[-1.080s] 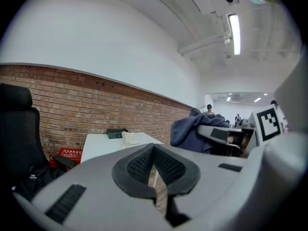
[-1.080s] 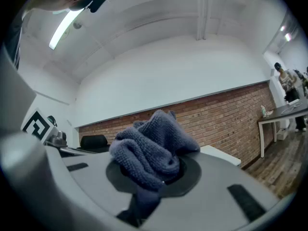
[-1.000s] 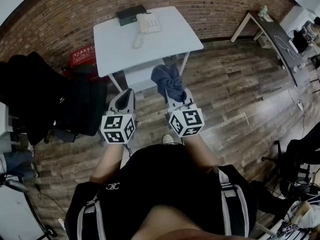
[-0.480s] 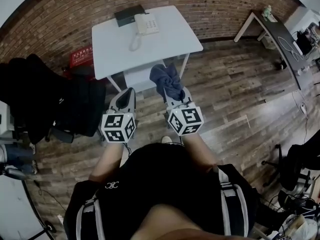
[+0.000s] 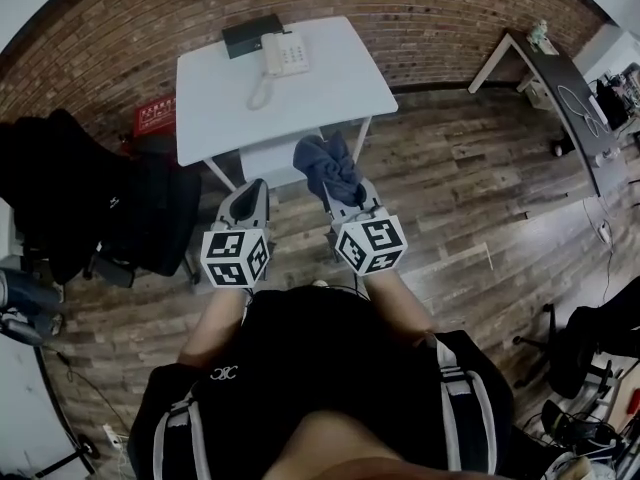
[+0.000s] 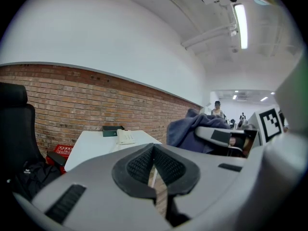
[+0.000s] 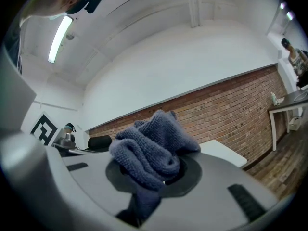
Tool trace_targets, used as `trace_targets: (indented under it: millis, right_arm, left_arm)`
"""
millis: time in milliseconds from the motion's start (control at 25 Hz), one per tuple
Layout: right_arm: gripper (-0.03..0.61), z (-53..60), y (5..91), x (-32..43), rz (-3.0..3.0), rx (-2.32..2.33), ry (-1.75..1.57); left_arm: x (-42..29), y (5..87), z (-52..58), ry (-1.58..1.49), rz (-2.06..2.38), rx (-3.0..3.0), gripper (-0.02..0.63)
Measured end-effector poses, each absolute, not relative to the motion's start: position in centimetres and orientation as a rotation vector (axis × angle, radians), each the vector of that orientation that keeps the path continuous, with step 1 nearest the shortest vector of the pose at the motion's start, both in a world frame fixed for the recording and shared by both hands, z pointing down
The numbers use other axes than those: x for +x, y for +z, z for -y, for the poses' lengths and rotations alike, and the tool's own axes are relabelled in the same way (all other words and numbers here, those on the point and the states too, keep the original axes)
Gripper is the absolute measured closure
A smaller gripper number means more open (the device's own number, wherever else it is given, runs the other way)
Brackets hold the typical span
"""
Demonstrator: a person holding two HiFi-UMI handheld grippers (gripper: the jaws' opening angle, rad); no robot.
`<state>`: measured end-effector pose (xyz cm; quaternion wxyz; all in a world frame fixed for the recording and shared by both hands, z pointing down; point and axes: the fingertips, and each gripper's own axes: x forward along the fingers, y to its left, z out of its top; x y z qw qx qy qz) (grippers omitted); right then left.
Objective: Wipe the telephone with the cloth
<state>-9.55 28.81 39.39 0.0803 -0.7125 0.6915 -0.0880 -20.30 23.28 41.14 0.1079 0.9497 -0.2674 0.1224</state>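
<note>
A white telephone (image 5: pixel 284 54) with a coiled cord sits at the far side of a white table (image 5: pixel 330 78); it also shows small in the left gripper view as the telephone (image 6: pixel 125 137). My right gripper (image 5: pixel 338 190) is shut on a crumpled blue-grey cloth (image 5: pixel 330 166), held in the air short of the table's near edge. The same cloth (image 7: pixel 153 147) bulges from the jaws in the right gripper view. My left gripper (image 5: pixel 250 190) hangs beside it, jaws together, holding nothing.
A dark flat box (image 5: pixel 242 36) lies behind the telephone. A brick wall (image 5: pixel 120 28) backs the table. A black chair with dark clothing (image 5: pixel 120 208) stands at the left, a red crate (image 5: pixel 158 118) by the wall, and a dark desk (image 5: pixel 560 78) at the right.
The table and telephone have shifted slightly left and lower in the head view. Both grippers keep their pose, the cloth still held.
</note>
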Motion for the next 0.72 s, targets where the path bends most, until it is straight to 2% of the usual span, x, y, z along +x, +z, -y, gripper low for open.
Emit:
trace_targets:
  millis: [280, 720]
  right_arm:
    - [0.534, -28.3, 40.8, -7.6, -2.103, -2.118, -0.289]
    - [0.534, -20.2, 41.1, -5.7, -2.150, -2.073, -0.241]
  left_arm:
    - [-18.3, 42.5, -23.6, 0.402, 0.788, 2.778, 0.621]
    - [-16.8, 44.5, -14.9, 0.365, 0.844, 2.724, 0.621]
